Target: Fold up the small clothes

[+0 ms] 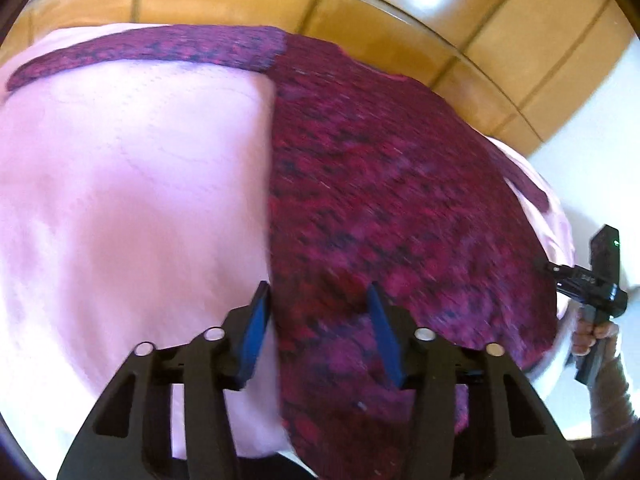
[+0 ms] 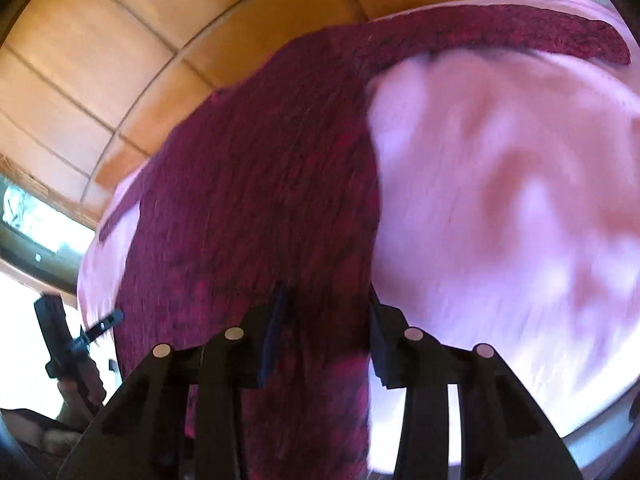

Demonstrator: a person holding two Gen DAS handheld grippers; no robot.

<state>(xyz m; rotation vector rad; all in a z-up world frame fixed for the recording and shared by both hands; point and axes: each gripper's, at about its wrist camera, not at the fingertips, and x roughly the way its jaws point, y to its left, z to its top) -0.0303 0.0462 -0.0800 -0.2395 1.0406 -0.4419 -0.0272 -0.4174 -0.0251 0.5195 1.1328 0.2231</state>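
1. Sweater [image 1: 380, 184], maroon knit, lies spread flat on the pink sheet [image 1: 120, 184]. Its near hem runs right under both sets of fingers.
2. Left gripper [image 1: 320, 320]: blue fingers [image 1: 256, 320] stand partly apart, straddling the sweater's side edge. One pad sits over pink sheet, the other over knit. Nothing looks pinched.
3. Right gripper [image 2: 326, 328]: fingers [image 2: 276, 328] also partly apart, with knit between them at the opposite side edge. Too blurred to tell whether the pads press.
4. Beyond the fingers, one sleeve [image 1: 152, 50] stretches sideways at the far end of the body, and tiled floor [image 1: 360, 20] shows past that.
5. Judgement: this is the grab for a fold, likely the near hem carried up toward the sleeves.
6. To do it well:
   - bite only knit, not the sheet under it
   - take both layers at each corner
   - match the two grips for height so the fold edge lands straight
7. Risk: loose knit stretches, so lift it rather than drag it.
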